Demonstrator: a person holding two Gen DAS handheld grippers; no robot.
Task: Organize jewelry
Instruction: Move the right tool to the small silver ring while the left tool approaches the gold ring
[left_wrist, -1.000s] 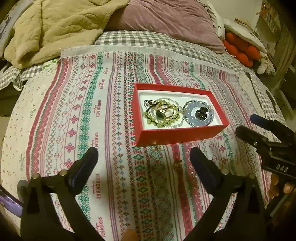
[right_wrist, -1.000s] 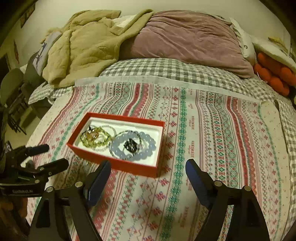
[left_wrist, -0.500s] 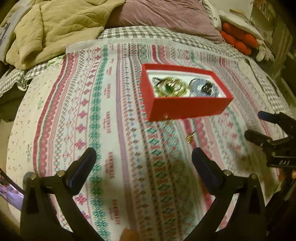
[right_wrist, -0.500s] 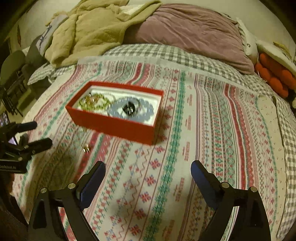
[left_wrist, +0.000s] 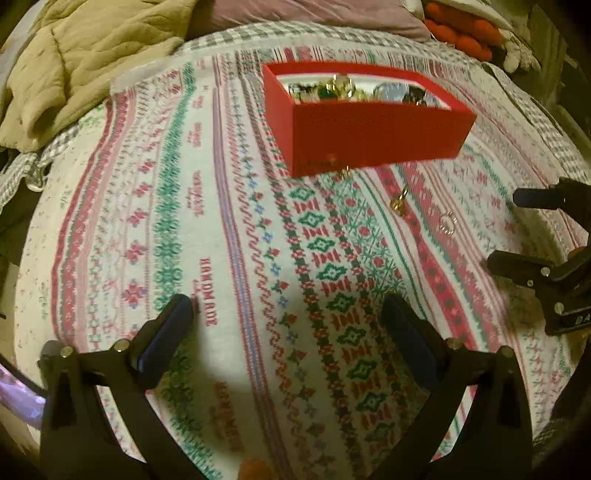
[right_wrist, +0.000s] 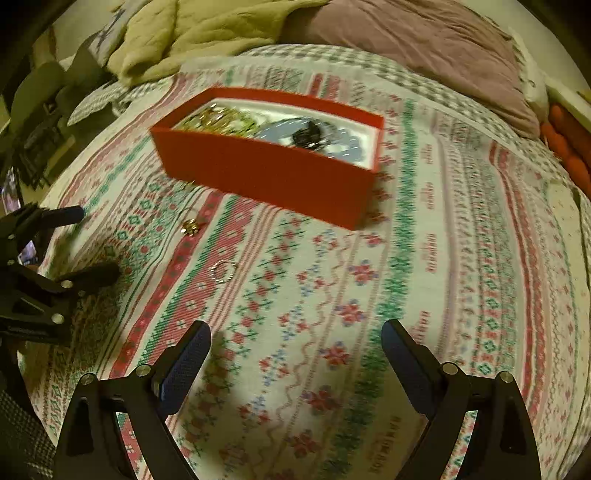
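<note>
A red box (left_wrist: 373, 136) (right_wrist: 273, 173) with a white lining holds bracelets and beads on the patterned cloth. A gold piece (left_wrist: 399, 199) (right_wrist: 191, 226) and a thin silver ring (left_wrist: 447, 221) (right_wrist: 222, 271) lie loose on the cloth in front of the box. My left gripper (left_wrist: 286, 332) (right_wrist: 96, 243) is open and empty, low over the cloth, short of the box. My right gripper (right_wrist: 295, 350) (left_wrist: 509, 229) is open and empty, to the right of the loose pieces.
The patterned cloth (left_wrist: 221, 240) covers a bed with a checked sheet (right_wrist: 332, 62). A beige blanket (left_wrist: 92, 55) and a mauve pillow (right_wrist: 424, 40) lie at the far end. Orange cushions (left_wrist: 458, 33) sit at the far right.
Both grippers have dropped lower and closer to the cloth, so the box now shows more side-on. The loose gold piece and ring have come into clear view. Both grippers stayed open.
</note>
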